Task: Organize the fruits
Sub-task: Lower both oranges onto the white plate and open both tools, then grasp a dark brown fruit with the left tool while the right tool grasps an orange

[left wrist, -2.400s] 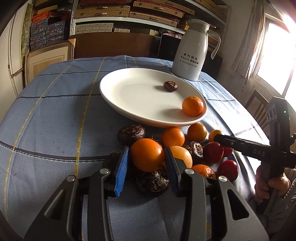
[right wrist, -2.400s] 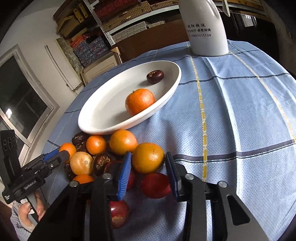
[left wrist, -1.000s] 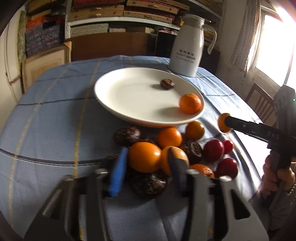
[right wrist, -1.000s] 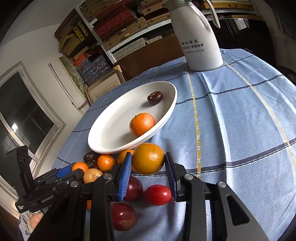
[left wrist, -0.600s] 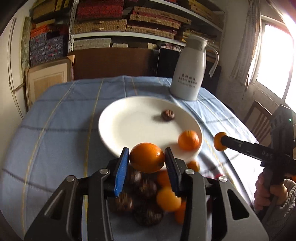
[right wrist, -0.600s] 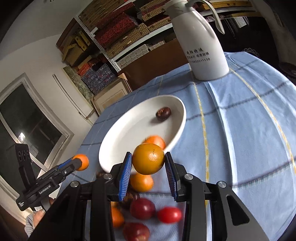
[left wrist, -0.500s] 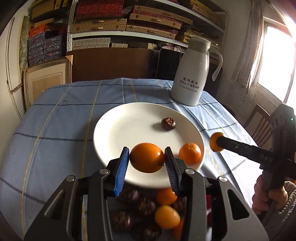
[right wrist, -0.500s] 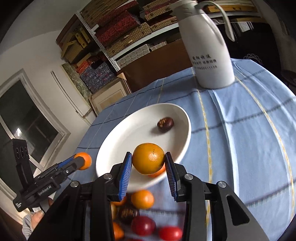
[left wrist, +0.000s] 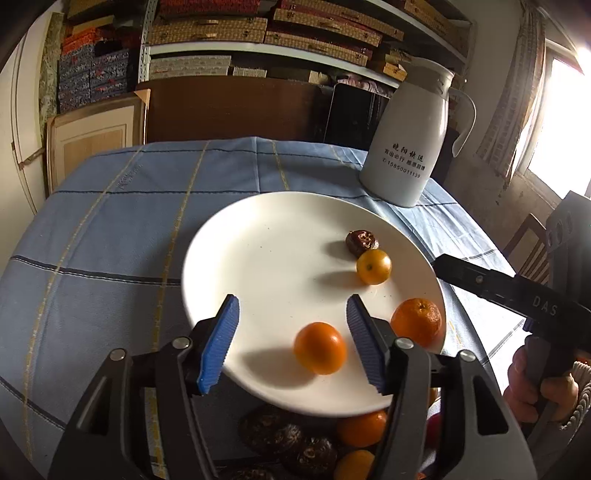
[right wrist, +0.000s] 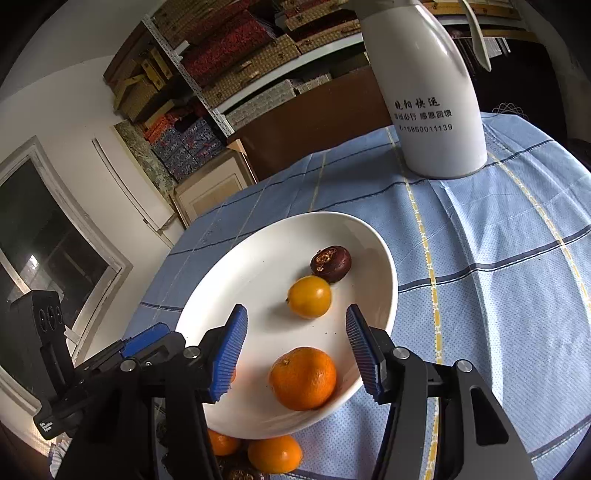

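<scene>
A white plate (left wrist: 280,236) on the blue tablecloth holds a smooth orange (left wrist: 320,348), a dimpled mandarin (left wrist: 416,322), a small yellow-orange fruit (left wrist: 373,266) and a dark brown fruit (left wrist: 362,241). My left gripper (left wrist: 291,345) is open above the plate's near rim, the smooth orange lying free between its blue pads. My right gripper (right wrist: 295,352) is open over the plate (right wrist: 236,295), above the mandarin (right wrist: 303,378); the yellow-orange fruit (right wrist: 309,297) and dark fruit (right wrist: 330,263) lie beyond. More oranges (left wrist: 362,428) and dark fruits (left wrist: 273,430) lie below the plate's near edge.
A tall white thermos jug (left wrist: 406,144) stands on the table behind the plate, also in the right wrist view (right wrist: 428,99). A wooden chair (left wrist: 524,243) stands to the right. Shelves of boxes (left wrist: 258,33) line the back wall.
Both grippers carried an orange fruit up from the pile to over the plate, then opened. Both fruits now lie free on the plate.
</scene>
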`<state>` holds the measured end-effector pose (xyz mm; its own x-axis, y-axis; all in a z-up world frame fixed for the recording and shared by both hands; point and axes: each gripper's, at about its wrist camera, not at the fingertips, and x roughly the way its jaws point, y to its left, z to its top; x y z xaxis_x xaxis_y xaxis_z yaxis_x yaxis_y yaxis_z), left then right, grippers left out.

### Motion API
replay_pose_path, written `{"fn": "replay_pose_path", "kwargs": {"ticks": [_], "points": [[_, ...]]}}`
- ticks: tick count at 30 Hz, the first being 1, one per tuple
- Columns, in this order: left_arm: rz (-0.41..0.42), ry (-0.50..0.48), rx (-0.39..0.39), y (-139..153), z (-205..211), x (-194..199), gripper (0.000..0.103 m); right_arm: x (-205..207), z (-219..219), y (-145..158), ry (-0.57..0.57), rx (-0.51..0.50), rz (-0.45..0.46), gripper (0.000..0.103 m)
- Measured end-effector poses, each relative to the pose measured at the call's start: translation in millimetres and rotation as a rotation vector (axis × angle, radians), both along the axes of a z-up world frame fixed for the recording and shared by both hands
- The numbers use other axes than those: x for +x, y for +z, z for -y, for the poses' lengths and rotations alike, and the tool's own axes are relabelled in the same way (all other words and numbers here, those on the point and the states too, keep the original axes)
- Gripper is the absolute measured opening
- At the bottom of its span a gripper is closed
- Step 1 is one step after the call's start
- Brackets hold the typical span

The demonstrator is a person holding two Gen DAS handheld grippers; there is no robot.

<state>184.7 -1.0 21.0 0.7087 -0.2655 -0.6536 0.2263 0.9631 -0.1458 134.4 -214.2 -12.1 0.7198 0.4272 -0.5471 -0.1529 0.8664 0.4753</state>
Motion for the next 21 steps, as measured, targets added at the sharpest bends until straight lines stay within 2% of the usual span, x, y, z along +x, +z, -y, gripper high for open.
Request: {"fn": "replay_pose_path", "kwargs": {"ticks": [3,8,13,15,18,21], "points": [[0.017,0.015,0.010,0.4,-5.9,-12.4,0.070,-10.2,-0.2,0.0,-0.001,-0.019,0.011,0.057],[0.013,0.063,0.002,-5.9,-25.1,-30.6,0.072,-29.1,5.8,-4.3,-0.018,-0.044,0.023,0.061],[-0.008,0.103,-0.023,-16.5,-46.3,-53.1,0.075,-51.8,21.5,-9.0,-0.049,0.010,0.012,0.061],[-0.010,0.110,-0.018,-19.4,-49.8,-62.0,0.082,-61.5,24.7,-10.5,-0.050,0.042,0.007,0.061],[-0.019,0.111,0.002,-24.2,-50.0,-70.0,0.083,-72.9,20.7,-14.1,-0.030,0.053,-0.002,0.061],[-0.028,0.103,0.017,-28.4,-47.2,-72.9,0.083,-78.9,4.6,-21.1,0.022,0.014,-0.025,0.061]]}}
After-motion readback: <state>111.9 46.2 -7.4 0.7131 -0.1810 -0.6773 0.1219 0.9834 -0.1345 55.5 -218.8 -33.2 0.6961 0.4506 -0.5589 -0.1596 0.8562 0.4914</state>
